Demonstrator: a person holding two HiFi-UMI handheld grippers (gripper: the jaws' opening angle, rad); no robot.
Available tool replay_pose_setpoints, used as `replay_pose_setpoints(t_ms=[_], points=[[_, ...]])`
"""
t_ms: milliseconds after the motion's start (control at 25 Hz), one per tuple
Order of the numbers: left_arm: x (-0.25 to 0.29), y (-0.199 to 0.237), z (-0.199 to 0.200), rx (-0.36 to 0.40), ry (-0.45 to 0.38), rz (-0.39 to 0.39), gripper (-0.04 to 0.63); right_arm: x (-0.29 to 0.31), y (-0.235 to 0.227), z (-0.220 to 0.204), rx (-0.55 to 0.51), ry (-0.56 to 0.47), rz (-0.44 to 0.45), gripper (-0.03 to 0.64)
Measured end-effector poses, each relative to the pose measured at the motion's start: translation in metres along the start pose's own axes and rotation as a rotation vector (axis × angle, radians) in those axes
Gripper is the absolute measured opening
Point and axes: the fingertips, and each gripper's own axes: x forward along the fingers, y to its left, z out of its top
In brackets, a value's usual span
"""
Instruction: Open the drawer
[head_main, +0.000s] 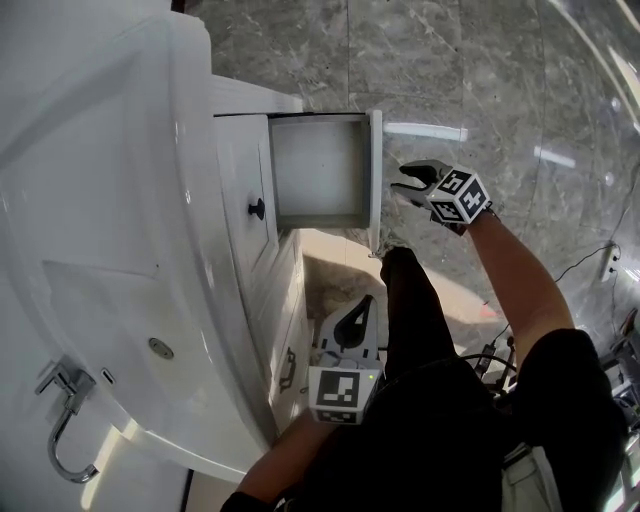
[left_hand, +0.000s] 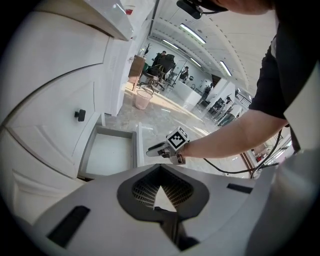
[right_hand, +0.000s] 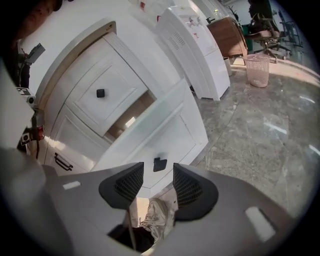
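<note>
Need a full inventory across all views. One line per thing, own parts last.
vanity cabinet: 1, white, head view left
sink: 1, white, on the cabinet
faucet: 1, chrome, at the sink
drawer: 1, white, pulled open, empty
drawer knob: 1, black, drawer front
door knob: 1, black, cabinet door
bar handle: 1, black, lower front
water dispenser: 1, white, beside the cabinet
waste basket: 1, pink, far floor
floor: grey marble
shoe: 1, pale, below right tool
left tool: shut, empty
right tool: open, off the knob

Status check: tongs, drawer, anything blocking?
Left tongs shut, empty. Right tongs open, off the knob. Drawer pulled out. Nothing seen blocking it.
</note>
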Motion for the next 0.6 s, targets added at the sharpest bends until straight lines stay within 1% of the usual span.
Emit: replay_pose_setpoints(t_ms=[160, 240, 320, 600], points=[[-0.018, -0.008, 0.017, 0.017, -0.027, -0.015, -0.009, -0.029, 0.013, 0.023, -0.007, -0.039, -0.032, 0.155], [-0.031, -0.016, 0.034, 0.047, -0.052, -0.029, -0.009, -0.046, 0.024, 0.038, -0.006, -0.067, -0.042, 0.155], [-0.044, -0.019, 0.056, 0.071, -0.091, -0.029, -0.009, -0.063, 0.035, 0.058, -0.01, -0.101, -0.048, 0.153], [-0.098, -0.044, 0.129, 0.103, -0.231, -0.044, -0.009, -0.126, 0.084, 0.136, -0.062, -0.194, -0.054, 0.138]])
